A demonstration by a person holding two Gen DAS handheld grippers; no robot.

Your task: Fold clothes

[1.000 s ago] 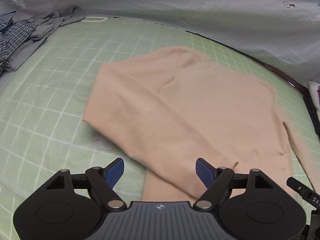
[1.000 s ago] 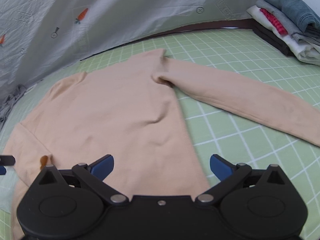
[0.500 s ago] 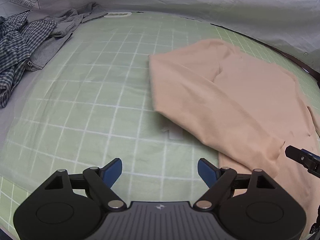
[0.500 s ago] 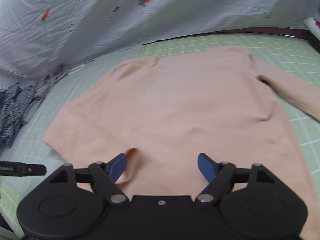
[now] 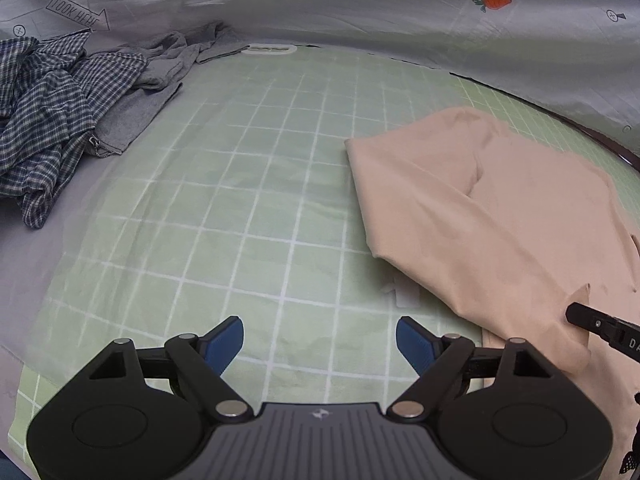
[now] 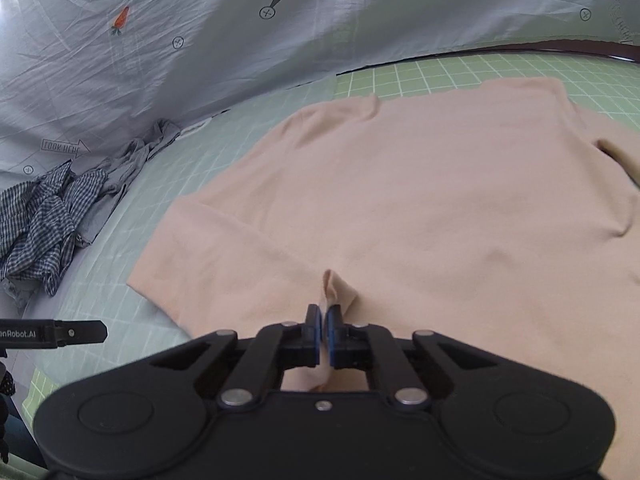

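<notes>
- Grey sheet (image 5: 320, 8) printed with carrots and small marks hangs behind a green grid mat (image 5: 248, 208) that covers the surface.
- At the far left, a blue checked shirt (image 5: 44, 120) lies crumpled in a heap, partly off the mat's edge, with a grey garment (image 5: 160, 68) bunched just beside it towards the back.
- The left hand-held gripper (image 5: 319, 340) hovers over bare mat with its blue-padded fingers spread wide and nothing between them. In the right wrist view, one of its black fingers shows at the left edge.
- To the right of it, the peach sweater (image 6: 420, 200) lies spread flat on the mat, its left sleeve folded across the body and the other sleeve running off to the right edge of view.
- The right hand-held gripper (image 6: 324, 326) is clenched on the sweater, its jaws pressed together around a small raised pinch of the peach cloth near the cuff of the folded sleeve at the near edge.
- A dark strip (image 6: 560, 46) runs along the mat's far border, below the sheet.
</notes>
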